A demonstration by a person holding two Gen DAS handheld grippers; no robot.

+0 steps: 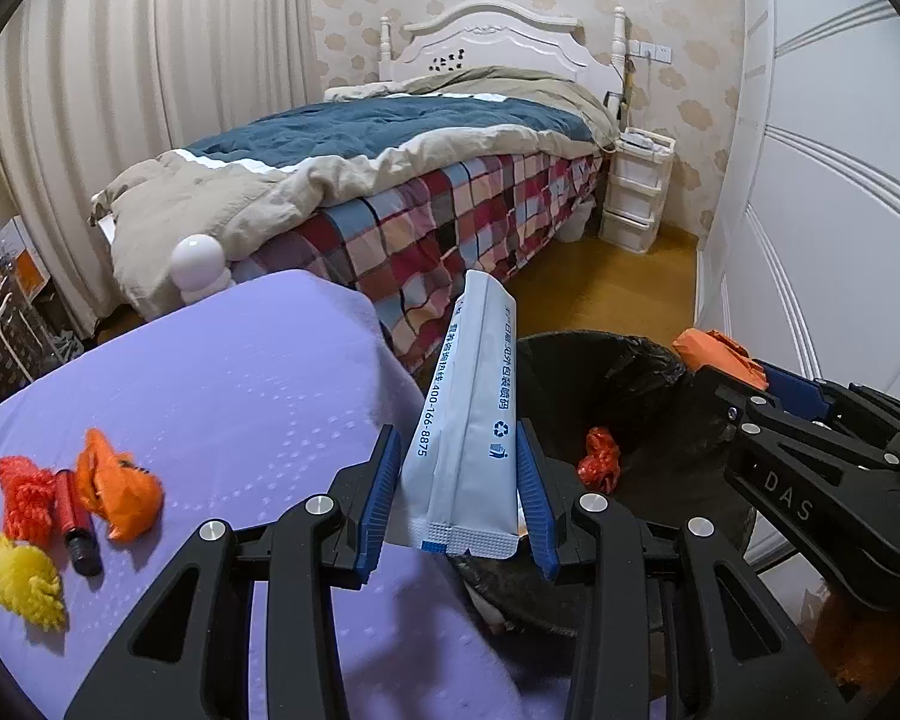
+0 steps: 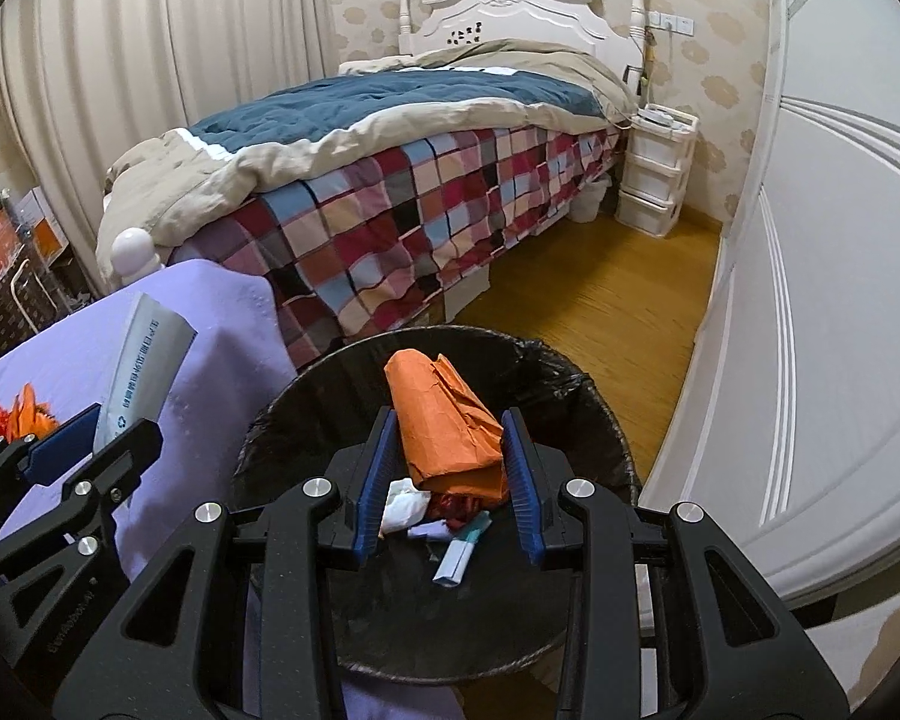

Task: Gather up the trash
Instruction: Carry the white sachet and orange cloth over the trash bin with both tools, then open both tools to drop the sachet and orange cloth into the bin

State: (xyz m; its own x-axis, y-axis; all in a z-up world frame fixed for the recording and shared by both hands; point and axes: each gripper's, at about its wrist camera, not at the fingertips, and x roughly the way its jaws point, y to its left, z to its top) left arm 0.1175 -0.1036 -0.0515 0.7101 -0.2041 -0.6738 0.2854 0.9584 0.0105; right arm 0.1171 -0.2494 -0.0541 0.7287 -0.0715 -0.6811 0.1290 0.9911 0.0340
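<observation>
My left gripper [image 1: 459, 501] is shut on a white and blue printed sachet [image 1: 471, 420], held upright at the edge of the purple-covered table [image 1: 222, 396], beside the black-lined trash bin [image 1: 630, 372]. The sachet also shows in the right wrist view [image 2: 144, 360]. My right gripper [image 2: 450, 480] is shut on a crumpled orange paper [image 2: 444, 420] and holds it over the bin [image 2: 570, 384]. Inside the bin lie white, red and blue scraps [image 2: 444, 522]. On the table lie an orange wad [image 1: 120, 486], a red net [image 1: 27, 495], a yellow net [image 1: 21, 579] and a red tube [image 1: 78, 531].
A bed with a checkered spread [image 1: 450, 216] stands behind the table and bin. A white wardrobe [image 2: 840, 300] is at the right. A white drawer unit [image 1: 633, 192] stands by the headboard. Wooden floor [image 2: 600, 294] lies between bed and wardrobe. Boxes [image 1: 6, 300] stand at the far left.
</observation>
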